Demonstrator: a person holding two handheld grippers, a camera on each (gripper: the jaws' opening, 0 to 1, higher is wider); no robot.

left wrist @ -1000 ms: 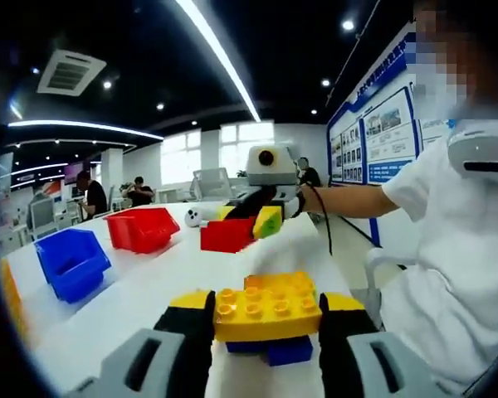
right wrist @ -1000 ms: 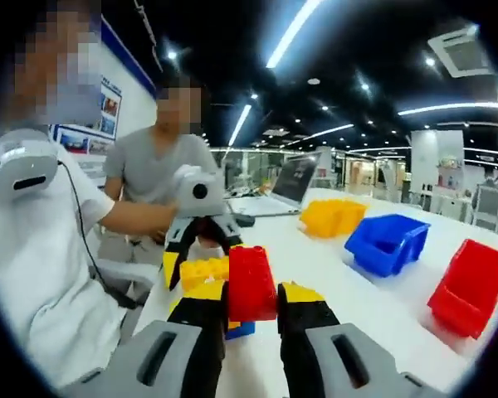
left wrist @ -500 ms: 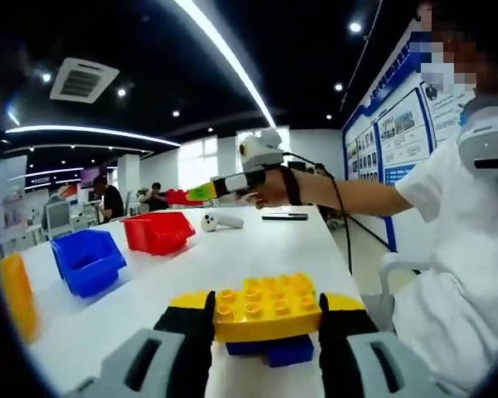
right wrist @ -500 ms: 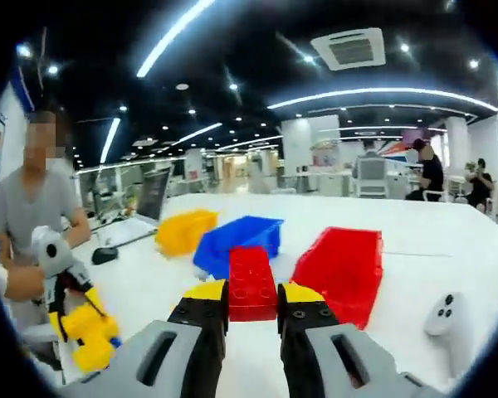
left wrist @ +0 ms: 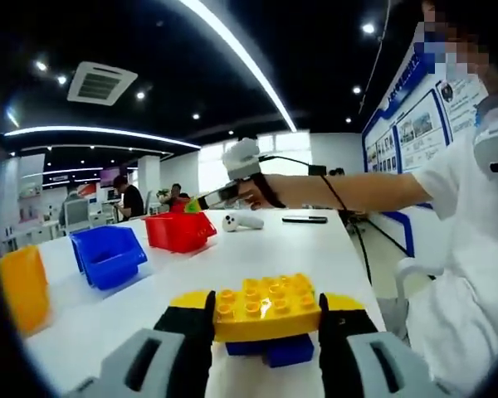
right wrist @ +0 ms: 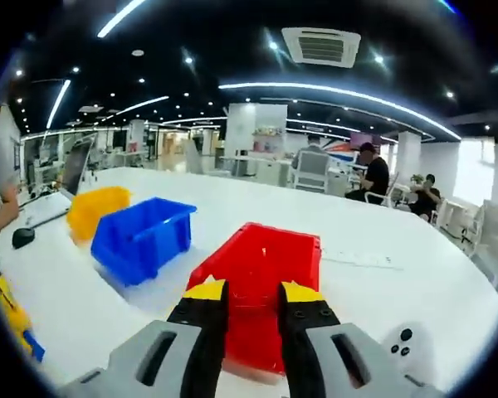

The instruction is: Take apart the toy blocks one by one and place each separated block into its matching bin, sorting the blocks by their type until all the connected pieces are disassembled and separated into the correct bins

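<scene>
the left gripper (left wrist: 266, 327) has its jaws closed on a yellow block (left wrist: 266, 308), which sits between them with a blue block (left wrist: 275, 349) still joined beneath it, held just above the white bench (left wrist: 232, 257). that pair is not yet pulled apart.

the right gripper (right wrist: 252, 319) is out over the red bin (right wrist: 261, 274), which lies straight ahead of its jaws and partly between them. the jaws stand narrow; a red shape shows in the gap, but against the red bin behind i cannot tell whether it is a red block being held or the bin itself. in the left gripper view, the right gripper reaches far ahead of the left jaws, over the red bin, with something red at its tip.

to the left of the right jaws stand the blue bin (right wrist: 141, 236) and, beyond it, the yellow bin (right wrist: 98, 209). neither visibly holds any blocks, though their insides are only partly seen.

judging by this, the sort is early to midway: one red piece looks about to go into its bin, and the yellow and blue pair remains to be split and binned.
</scene>
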